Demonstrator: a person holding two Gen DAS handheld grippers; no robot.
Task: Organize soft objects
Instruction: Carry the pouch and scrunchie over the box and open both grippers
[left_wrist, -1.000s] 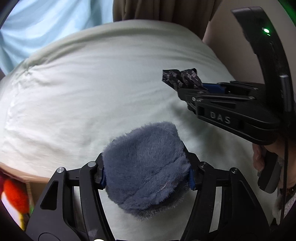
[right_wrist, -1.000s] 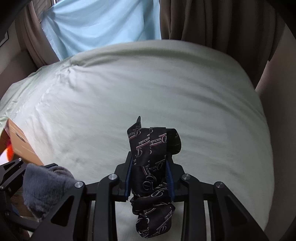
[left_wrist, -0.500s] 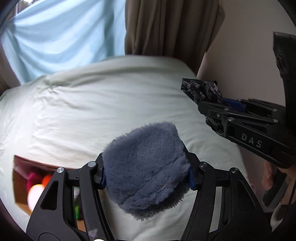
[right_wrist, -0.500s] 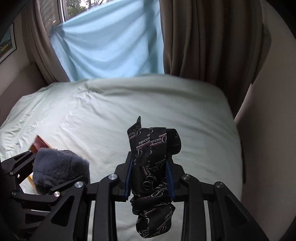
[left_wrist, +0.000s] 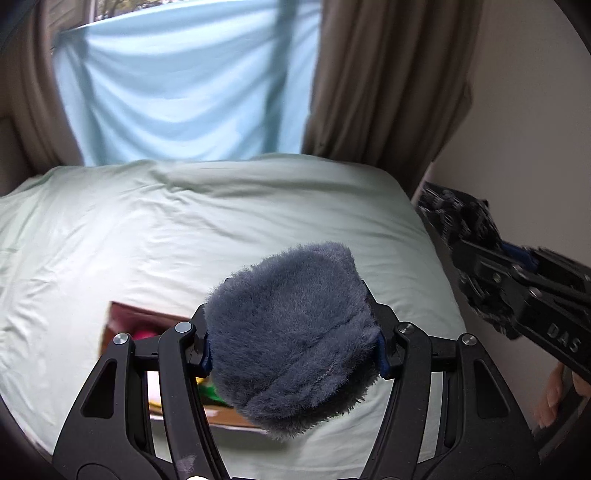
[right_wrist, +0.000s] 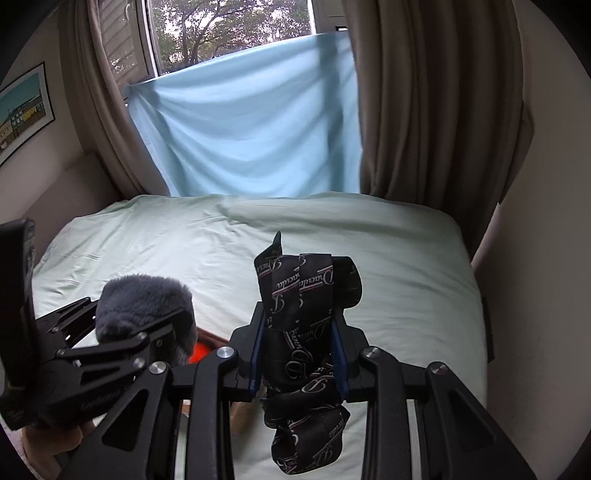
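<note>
Left gripper (left_wrist: 291, 354) clenches the plush (left_wrist: 291, 332) above the box (left_wrist: 122, 321) at 7 o'clock on the bed (left_wrist: 184, 221); right gripper (right_wrist: 299, 354) clamps the tie (right_wrist: 303, 325), likely both for boxing

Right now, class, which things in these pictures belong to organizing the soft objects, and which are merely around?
Part of the job:
- fuzzy grey item, held in the left gripper
- patterned black cloth, held in the right gripper
- cardboard box with colourful items inside

Merely around:
- bed sheet
- blue window cloth
- brown curtains
- framed picture
</note>
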